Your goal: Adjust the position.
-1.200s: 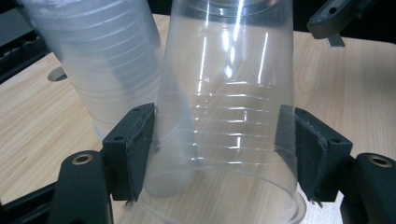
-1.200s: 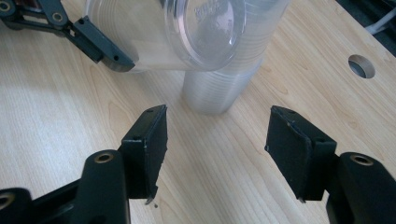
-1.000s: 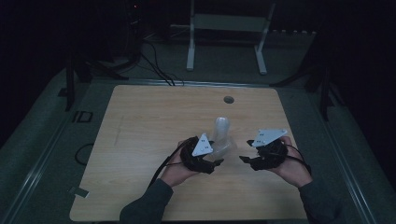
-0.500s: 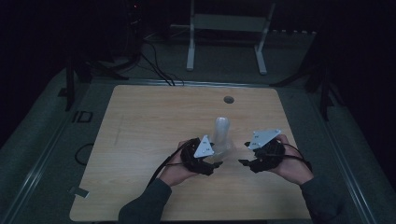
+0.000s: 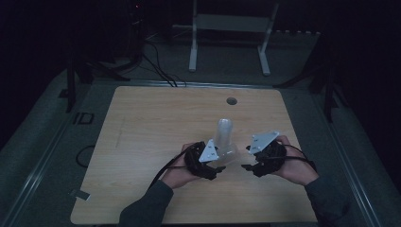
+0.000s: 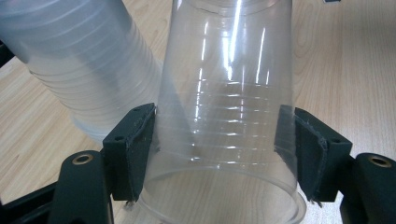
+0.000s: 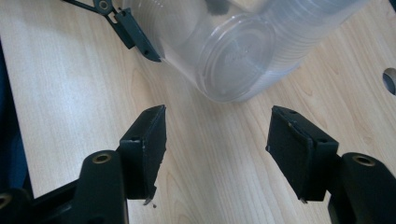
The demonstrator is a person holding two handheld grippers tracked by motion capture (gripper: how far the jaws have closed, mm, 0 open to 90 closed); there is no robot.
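The left gripper [image 6: 224, 154] clamps a clear plastic cup [image 6: 229, 93] above the table [image 5: 142, 123], beside the cup stack [image 6: 79, 60]. Squeezing harder could buckle its thin wall. The right gripper [image 7: 217, 149] is open and empty, and may knock the cup if it closes off-centre.

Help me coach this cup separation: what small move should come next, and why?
Probably ease the right claw forward around the clear cup's base. The left claw is already clamped on that cup, beside the cup stack, while the right one is open with only bare table between its pads.
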